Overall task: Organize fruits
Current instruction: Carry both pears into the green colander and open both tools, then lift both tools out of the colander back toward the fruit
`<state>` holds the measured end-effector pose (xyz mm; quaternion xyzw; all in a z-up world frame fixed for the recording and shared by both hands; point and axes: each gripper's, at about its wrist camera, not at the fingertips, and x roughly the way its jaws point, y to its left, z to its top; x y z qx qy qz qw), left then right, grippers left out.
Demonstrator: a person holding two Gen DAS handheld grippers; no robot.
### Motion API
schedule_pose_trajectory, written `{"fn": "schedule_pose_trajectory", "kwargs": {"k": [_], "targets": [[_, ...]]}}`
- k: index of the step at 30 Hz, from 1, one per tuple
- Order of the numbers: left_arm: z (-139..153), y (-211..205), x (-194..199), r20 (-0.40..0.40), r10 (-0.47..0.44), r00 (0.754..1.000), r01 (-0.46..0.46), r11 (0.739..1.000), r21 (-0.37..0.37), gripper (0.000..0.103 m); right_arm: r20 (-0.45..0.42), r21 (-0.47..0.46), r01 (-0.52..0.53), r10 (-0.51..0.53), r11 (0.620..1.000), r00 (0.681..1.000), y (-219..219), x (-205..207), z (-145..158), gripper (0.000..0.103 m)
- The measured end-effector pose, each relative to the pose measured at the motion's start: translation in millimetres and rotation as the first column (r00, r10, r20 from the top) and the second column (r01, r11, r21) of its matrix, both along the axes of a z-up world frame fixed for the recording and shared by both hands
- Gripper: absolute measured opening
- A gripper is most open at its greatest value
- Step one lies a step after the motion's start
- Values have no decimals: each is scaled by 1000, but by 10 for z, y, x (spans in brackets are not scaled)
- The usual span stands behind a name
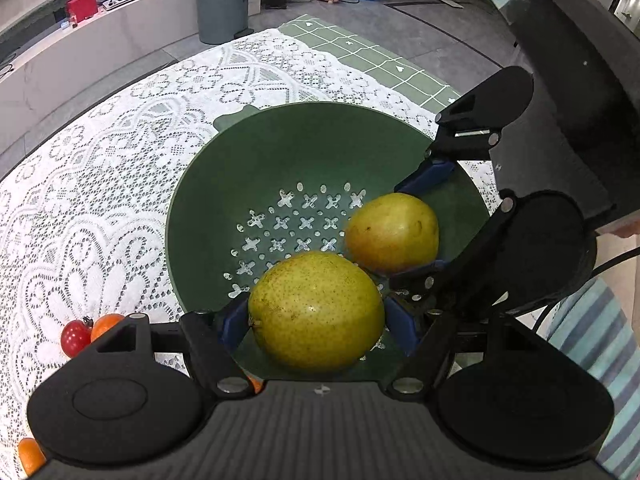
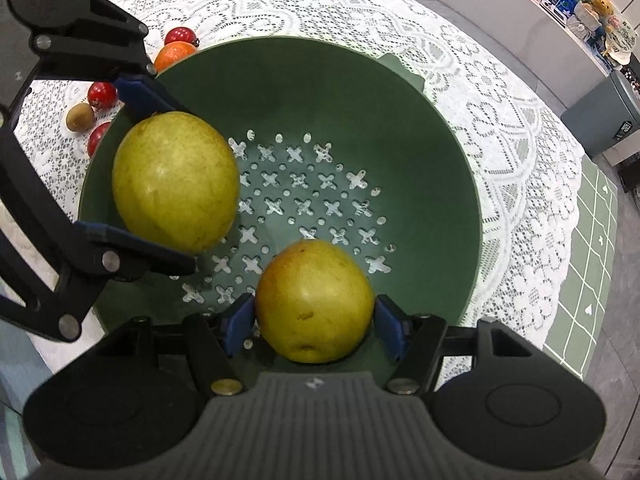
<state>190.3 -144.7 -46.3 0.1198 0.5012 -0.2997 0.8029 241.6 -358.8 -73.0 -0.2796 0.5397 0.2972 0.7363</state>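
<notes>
A dark green colander (image 1: 280,152) (image 2: 400,120) with cross-shaped holes stands on a white lace tablecloth. My left gripper (image 1: 316,320) (image 2: 182,188) is shut on a large yellow-green speckled pear (image 1: 316,312) (image 2: 176,180), blue pads pressing both its sides, just above the colander's inside. My right gripper (image 2: 314,324) (image 1: 396,232) is shut on a smaller pear with an orange-red blush (image 2: 316,300) (image 1: 392,232), low inside the colander beside the first. The two pears lie close together but apart.
Loose on the lace cloth (image 1: 120,184) left of the colander lie cherry tomatoes (image 1: 75,338) (image 2: 102,95), an orange (image 1: 106,324) (image 2: 176,56) and a kiwi (image 2: 80,117). A grey bin (image 1: 222,0) stands on the floor beyond. A striped sleeve (image 1: 600,340) shows at the right.
</notes>
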Motion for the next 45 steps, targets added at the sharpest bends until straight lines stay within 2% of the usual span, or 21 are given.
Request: {"fn": "schedule_pose_trajectory", "kwargs": {"k": [12, 18, 22, 24, 27, 31, 33, 37, 45], "targets": [[-93, -144, -95, 75, -49, 996, 38, 989, 141, 82, 45, -5, 20, -20, 1000, 999, -45, -69, 174, 67], [-34, -77, -62, 38, 6, 999, -9, 996, 88, 82, 82, 10, 53, -53, 999, 995, -83, -142, 317, 69], [78, -31, -136, 77, 39, 996, -43, 998, 53, 82, 115, 32, 85, -88, 996, 989, -100, -182, 404, 70], [150, 0, -168, 89, 51, 995, -54, 998, 28, 82, 146, 47, 108, -114, 993, 983, -120, -225, 463, 75], [254, 50, -205, 109, 83, 991, -84, 996, 4, 82, 173, 101, 162, -177, 982, 969, -174, -279, 569, 77], [391, 141, -289, 136, 124, 983, -120, 992, -36, 82, 218, 172, 223, -258, 960, 941, -211, -408, 664, 80], [456, 198, -346, 150, 150, 977, -142, 988, -59, 82, 267, 201, 246, -295, 948, 918, -190, -512, 710, 84], [566, 352, -482, 178, 214, 960, -198, 975, -100, 82, 326, 290, 278, -367, 916, 871, -152, -695, 803, 85], [748, 654, -686, 235, 311, 921, -278, 946, -164, 82, 325, 458, 357, -527, 814, 785, 4, -1061, 853, 85]]}}
